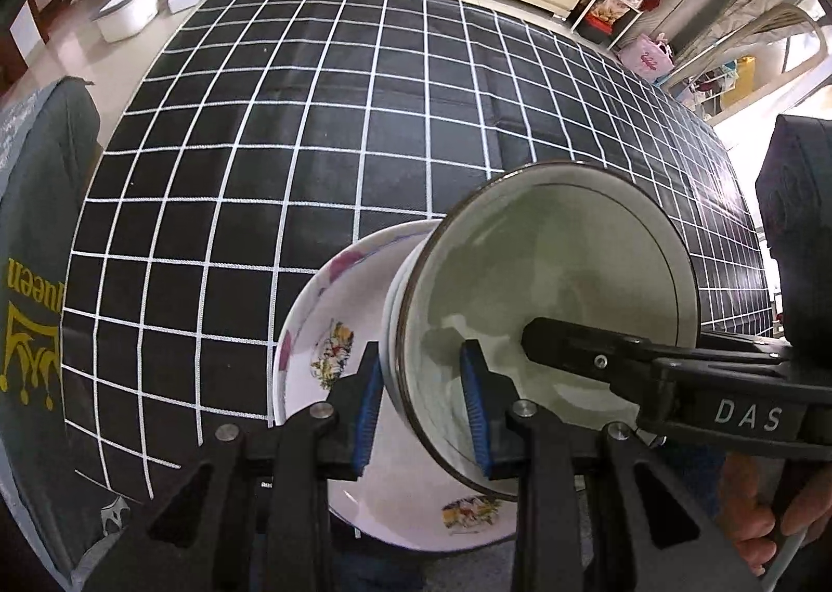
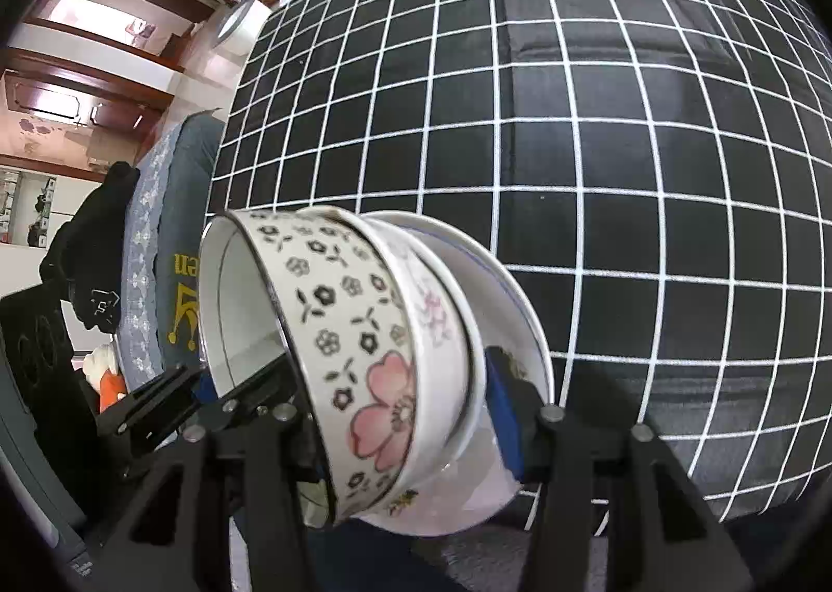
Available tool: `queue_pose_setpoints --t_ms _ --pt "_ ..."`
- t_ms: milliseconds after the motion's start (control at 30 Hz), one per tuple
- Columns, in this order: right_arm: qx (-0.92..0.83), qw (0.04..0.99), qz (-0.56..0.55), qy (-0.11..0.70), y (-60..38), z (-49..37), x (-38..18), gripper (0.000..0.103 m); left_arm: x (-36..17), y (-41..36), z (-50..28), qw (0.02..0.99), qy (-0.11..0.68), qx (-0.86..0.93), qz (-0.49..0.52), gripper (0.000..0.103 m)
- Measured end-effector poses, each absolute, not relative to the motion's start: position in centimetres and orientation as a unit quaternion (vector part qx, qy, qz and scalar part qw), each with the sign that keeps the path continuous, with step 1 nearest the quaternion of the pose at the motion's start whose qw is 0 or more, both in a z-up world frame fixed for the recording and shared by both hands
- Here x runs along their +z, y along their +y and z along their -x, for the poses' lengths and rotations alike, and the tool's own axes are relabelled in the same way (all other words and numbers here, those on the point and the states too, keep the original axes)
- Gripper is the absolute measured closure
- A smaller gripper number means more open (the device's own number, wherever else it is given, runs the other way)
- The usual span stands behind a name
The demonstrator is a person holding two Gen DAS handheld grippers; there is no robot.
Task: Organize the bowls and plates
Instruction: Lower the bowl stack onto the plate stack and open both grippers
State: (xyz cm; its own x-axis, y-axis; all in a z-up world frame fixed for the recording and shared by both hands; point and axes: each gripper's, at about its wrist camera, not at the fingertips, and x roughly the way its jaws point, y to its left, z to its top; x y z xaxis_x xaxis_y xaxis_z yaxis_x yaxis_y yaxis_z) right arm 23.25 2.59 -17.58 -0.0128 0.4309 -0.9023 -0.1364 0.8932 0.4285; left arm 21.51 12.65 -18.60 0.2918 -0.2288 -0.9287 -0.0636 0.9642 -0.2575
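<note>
Both grippers' jaws pinch the nested bowl stack [image 2: 374, 363] tipped on edge (rims sideways) above the grid-cloth counter [image 2: 624, 150]: left gripper [image 1: 424, 410], right gripper [image 2: 400, 415].

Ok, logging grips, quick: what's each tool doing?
Left tool: closed on the flowered bowl rim.
Right tool: closed on the bowl stack.

Both the left gripper [image 1: 424, 410] and right gripper [image 2: 405, 415] are clamped.
</note>
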Motion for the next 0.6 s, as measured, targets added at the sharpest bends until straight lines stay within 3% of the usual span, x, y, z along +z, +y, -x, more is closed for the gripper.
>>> queue_pose_setpoints --t_ms 600 --pt "0.228 0.695 -0.121 0.671 1.3 -22.8 -18.0 0.055 -19.4 13.3 -21.4 0.793 0.591 -0.055 0.140 0.076"
